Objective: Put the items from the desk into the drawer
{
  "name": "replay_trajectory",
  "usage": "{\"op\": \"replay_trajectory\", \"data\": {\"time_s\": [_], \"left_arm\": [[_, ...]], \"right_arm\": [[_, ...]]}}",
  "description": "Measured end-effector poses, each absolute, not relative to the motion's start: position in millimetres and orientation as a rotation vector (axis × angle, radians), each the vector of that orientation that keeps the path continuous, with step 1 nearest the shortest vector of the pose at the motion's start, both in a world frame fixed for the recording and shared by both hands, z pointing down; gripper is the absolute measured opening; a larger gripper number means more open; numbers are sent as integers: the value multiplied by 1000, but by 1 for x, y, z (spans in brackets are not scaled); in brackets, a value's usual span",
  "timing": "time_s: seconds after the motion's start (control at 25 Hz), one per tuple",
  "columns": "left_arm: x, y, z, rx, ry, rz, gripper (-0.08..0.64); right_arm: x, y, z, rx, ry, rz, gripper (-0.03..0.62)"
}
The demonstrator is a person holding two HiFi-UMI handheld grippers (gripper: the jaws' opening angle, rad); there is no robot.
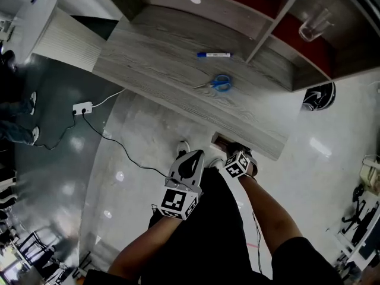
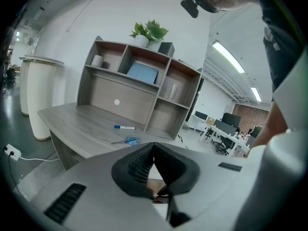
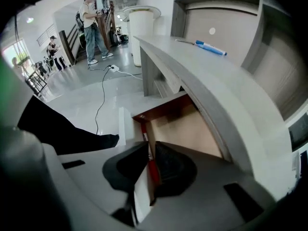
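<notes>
A blue marker (image 1: 214,54) and blue-handled scissors (image 1: 218,83) lie on the grey wooden desk (image 1: 154,58); the left gripper view shows the marker (image 2: 124,127) and scissors (image 2: 127,140) too. Under the desk's near edge a drawer (image 1: 221,139) stands partly open, its pale inside (image 3: 180,129) bare. My right gripper (image 3: 149,150) points steeply down, shut on the drawer's white, red-edged front panel (image 3: 142,184). My left gripper (image 2: 154,148) hangs beside it, away from the desk, shut with nothing in it. In the head view the left gripper (image 1: 191,162) sits just left of the right gripper (image 1: 233,154).
A shelf unit (image 2: 139,81) stands on the back of the desk, with a glass jug (image 1: 313,24) in one bay. On the floor at left lie a white power strip (image 1: 82,107) and its cable. A white round column (image 1: 35,16) stands far left. People (image 3: 91,23) stand further off.
</notes>
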State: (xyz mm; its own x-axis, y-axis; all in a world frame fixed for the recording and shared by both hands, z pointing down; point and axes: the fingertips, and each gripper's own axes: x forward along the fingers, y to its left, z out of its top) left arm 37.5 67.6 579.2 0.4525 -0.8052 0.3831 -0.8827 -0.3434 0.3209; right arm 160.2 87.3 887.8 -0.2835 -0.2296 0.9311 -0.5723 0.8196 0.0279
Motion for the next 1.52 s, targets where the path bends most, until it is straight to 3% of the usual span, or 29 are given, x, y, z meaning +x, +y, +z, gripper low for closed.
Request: {"op": "replay_trajectory", "data": {"time_s": [0.48, 1.16, 1.52], "left_arm": [[18, 77, 543, 2263, -1380, 183, 14], [-25, 57, 456, 2403, -1388, 16, 14], [-17, 37, 414, 2537, -1305, -33, 14]], "right_arm": [[136, 98, 784, 667, -1987, 385, 21], [98, 60, 538, 1431, -2315, 522, 18], [88, 39, 436, 1674, -2431, 375, 18]]}}
